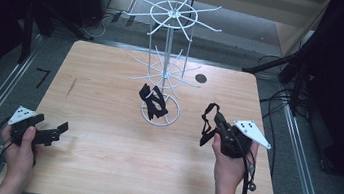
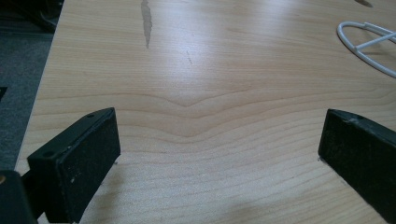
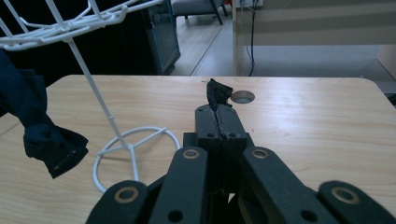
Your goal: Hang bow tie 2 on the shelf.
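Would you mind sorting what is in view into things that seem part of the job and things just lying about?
Seemingly part of the job:
- white wire rack
- black strap hanging on it
- second black strap, pinched in the right gripper
- left gripper, jaws apart over bare wood

Just about:
- table's cable hole
- floor cables

No legible text, labels, brand marks or numbers in any view. The grey three-cornered plate (image 1: 252,131) on the right gripper carries several small dark dots, and the plate (image 1: 22,114) on the left gripper likewise; these are marks only, not characters. The wooden table (image 1: 106,118) surface is unmarked apart from grain and a scuff.
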Tool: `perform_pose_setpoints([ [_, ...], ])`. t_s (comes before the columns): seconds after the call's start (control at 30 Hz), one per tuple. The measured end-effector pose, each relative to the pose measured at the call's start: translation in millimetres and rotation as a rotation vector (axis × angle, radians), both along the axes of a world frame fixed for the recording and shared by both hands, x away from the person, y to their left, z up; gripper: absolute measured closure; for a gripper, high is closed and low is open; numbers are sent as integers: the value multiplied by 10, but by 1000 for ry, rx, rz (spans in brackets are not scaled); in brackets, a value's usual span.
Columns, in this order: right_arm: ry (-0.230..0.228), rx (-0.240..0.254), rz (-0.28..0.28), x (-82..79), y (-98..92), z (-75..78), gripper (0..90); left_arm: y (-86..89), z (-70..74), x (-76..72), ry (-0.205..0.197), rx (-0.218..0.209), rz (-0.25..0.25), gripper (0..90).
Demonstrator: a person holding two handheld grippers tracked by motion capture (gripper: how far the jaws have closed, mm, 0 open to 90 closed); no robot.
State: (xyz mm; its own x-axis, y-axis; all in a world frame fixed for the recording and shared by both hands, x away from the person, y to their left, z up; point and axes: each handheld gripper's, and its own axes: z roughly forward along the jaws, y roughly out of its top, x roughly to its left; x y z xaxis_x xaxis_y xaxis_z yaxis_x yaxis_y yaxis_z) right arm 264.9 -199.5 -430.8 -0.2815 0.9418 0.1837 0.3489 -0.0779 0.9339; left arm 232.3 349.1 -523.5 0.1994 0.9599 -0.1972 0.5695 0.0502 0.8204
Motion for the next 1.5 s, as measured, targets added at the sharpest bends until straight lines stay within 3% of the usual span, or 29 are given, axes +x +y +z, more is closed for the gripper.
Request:
perform_pose_setpoints([
  [1.1, -48, 39, 17, 264, 279, 340, 900, 0, 0, 1, 2, 1, -1, 0],
  [1.5, -68, 47, 33, 293, 376, 413, 900, 0, -1, 3, 1, 0, -2, 0],
])
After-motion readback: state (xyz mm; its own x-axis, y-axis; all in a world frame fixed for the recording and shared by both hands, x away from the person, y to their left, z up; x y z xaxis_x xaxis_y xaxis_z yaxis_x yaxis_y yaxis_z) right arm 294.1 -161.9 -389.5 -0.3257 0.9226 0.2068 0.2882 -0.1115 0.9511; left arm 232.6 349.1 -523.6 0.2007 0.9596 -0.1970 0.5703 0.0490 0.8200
